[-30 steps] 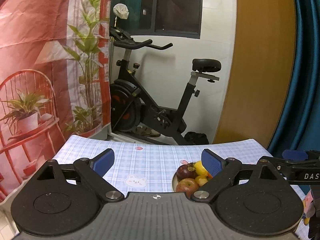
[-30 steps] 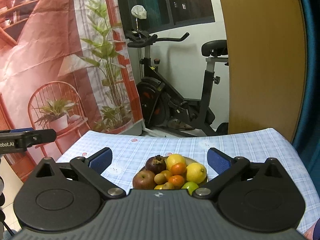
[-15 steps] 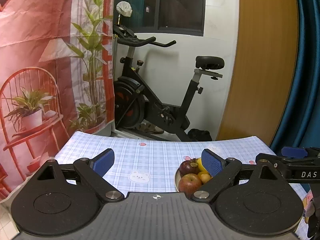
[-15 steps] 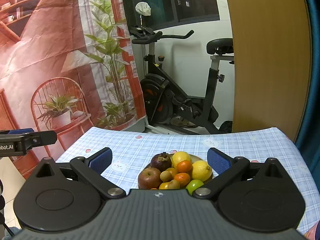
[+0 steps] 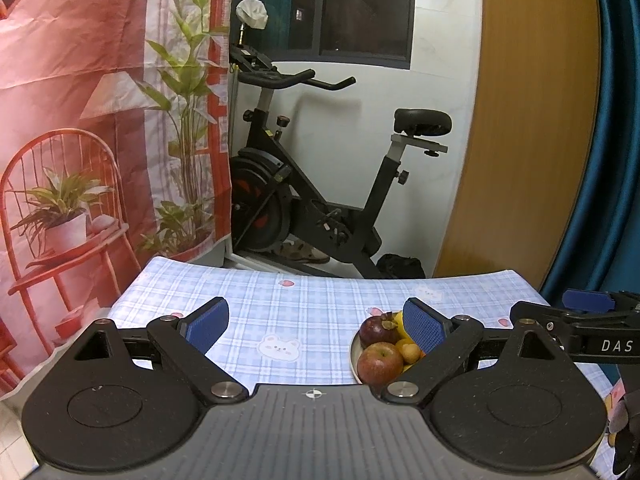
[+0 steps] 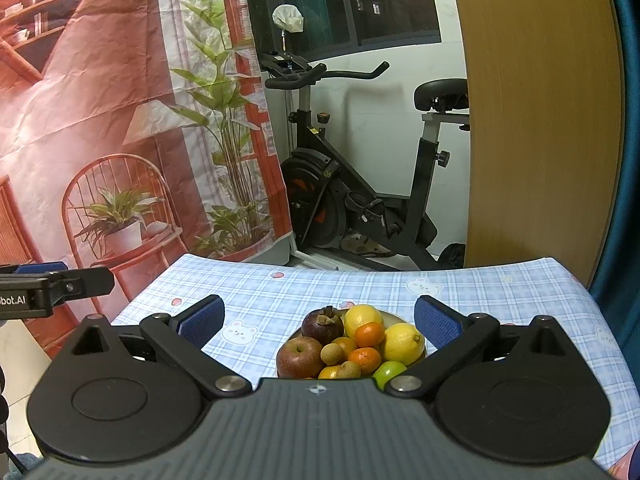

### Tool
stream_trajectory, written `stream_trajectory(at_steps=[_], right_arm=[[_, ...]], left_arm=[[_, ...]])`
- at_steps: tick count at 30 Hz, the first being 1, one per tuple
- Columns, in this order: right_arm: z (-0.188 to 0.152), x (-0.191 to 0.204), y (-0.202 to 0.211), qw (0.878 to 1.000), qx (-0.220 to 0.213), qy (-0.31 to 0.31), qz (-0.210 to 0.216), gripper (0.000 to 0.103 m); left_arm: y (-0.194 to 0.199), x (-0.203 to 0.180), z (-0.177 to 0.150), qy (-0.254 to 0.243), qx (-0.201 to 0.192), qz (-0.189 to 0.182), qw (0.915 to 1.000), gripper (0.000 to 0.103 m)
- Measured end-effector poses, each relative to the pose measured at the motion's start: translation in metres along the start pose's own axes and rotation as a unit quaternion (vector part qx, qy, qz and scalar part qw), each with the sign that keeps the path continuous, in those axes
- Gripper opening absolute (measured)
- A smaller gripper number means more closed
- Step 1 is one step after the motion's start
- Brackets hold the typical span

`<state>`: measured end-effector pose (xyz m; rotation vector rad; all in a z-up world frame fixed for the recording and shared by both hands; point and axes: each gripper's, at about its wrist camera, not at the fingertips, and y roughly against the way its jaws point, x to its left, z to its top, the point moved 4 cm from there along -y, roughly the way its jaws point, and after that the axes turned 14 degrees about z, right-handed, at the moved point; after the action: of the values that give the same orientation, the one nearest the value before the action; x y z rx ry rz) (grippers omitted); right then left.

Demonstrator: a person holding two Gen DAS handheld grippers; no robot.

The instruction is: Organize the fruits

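Orange, yellow and red fruits [image 6: 352, 342] are piled high on a plate [image 6: 394, 317], just ahead between the wide, empty right claw [image 6: 318, 318]. The left claw [image 5: 316, 326] is wide too. One bump could roll them off.

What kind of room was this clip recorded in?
Most likely a room in a home, dressed up a little for recording. An exercise bike stands by a window, a printed backdrop of plants and a chair hangs on the wall, and a plate of fruit sits on a table with a checked tablecloth.
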<state>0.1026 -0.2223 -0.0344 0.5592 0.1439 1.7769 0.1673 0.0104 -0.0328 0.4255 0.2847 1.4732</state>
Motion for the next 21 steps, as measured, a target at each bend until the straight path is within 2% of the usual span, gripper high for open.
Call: stream_trajectory(at_steps=[21], right_arm=[[-0.0001, 0.0005, -0.0003, 1.0, 0.001, 0.003, -0.002, 0.103]], left_arm=[[0.0025, -0.0015, -0.0027, -0.001, 0.004, -0.005, 1.0, 0.096]])
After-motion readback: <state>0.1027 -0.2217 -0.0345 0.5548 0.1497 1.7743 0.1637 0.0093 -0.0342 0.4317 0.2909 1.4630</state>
